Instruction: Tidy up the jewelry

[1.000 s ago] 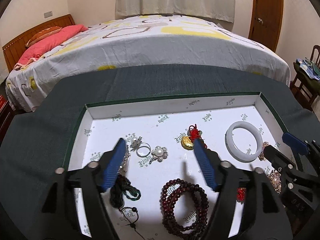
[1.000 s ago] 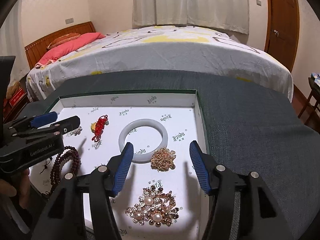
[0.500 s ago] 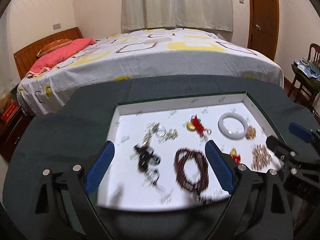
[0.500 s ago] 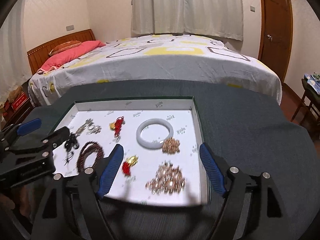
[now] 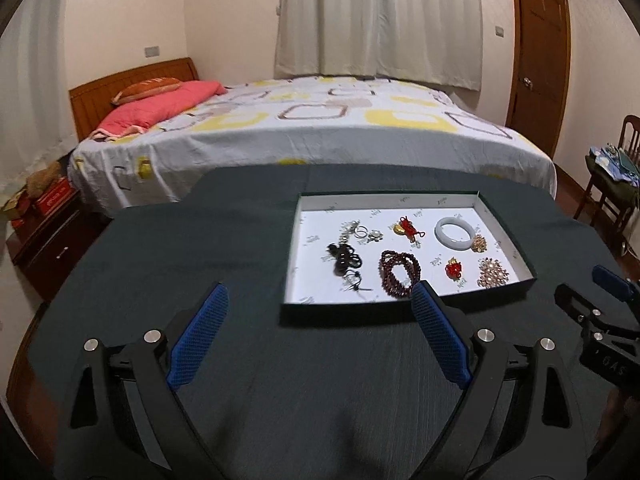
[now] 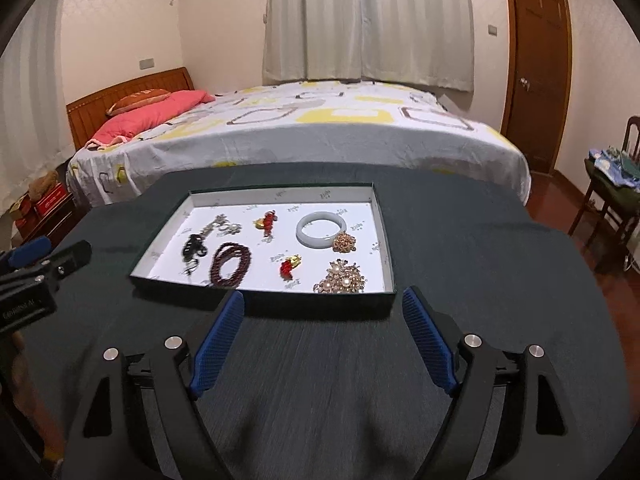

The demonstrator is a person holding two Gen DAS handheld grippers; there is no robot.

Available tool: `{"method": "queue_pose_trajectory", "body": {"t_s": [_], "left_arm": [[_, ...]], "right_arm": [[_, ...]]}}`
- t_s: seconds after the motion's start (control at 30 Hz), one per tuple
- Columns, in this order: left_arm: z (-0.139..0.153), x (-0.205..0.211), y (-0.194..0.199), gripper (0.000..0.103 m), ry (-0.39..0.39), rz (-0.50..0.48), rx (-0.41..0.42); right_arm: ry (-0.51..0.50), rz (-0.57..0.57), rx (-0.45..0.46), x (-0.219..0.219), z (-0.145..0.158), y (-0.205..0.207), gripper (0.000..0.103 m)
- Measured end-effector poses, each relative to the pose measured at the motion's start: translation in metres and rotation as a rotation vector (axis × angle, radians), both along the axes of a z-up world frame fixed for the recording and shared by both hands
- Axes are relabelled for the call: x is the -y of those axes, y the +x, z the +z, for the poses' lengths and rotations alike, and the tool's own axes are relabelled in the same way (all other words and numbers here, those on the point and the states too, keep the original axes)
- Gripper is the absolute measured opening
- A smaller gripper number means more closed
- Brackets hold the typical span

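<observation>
handling notes: jewelry in open tray, both claws empty

left wrist view. the left claw (image 5: 318, 332) is spread wide and pinches nothing; it hangs above the bare bench (image 5: 160, 264), near the tray's (image 5: 404, 199) front wall. all jewelry lies inside the tray, well apart from both claws. the white bangle (image 5: 455, 232) is judged rigid, smooth and breakable: take it across the band, with a light squeeze. the dark red bead strand (image 5: 400, 267) is judged limp and likely to slide; pinch several coils together. the black cord bundle (image 5: 344, 259) looks tangled and soft, and may drag neighbours along. the small ring (image 5: 360, 233) is too small to judge further.

right wrist view. the right claw (image 6: 323, 332) is also spread and empty, just short of the tray's front wall. the pearl brooch (image 6: 341, 278) and the gold cluster (image 6: 344, 242), which touches the bangle, are judged light and snag-prone; grip at the outer edge. the red charm (image 6: 289, 267) lies loose on the tray floor.

surface and room. the bench carries a dark, woven-looking cloth, probably grippy. behind it stand a bed (image 6: 320, 128), curtains (image 6: 368, 20) and a wooden door (image 6: 536, 72).
</observation>
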State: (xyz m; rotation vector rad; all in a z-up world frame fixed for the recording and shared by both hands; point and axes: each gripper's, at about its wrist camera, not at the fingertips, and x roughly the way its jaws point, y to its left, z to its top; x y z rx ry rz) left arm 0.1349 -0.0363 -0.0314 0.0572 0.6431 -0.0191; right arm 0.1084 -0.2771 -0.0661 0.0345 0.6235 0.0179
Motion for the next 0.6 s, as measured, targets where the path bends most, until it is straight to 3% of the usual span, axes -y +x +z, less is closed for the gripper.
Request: {"method": "queue_pose_trajectory", "body": {"t_s": [0.3, 0.6], "left_arm": [[0.038, -0.023, -0.062, 0.091, -0.035, 0.050, 0.072], [0.075, -0.036, -0.103, 0.095, -0.067, 0.075, 0.161]], "right_arm": [[-0.042, -0.003, 0.105, -0.006, 0.050, -0.059, 0.082], [-0.054, -0.004, 0.170, -0.009, 0.077, -0.098, 0.082]]}}
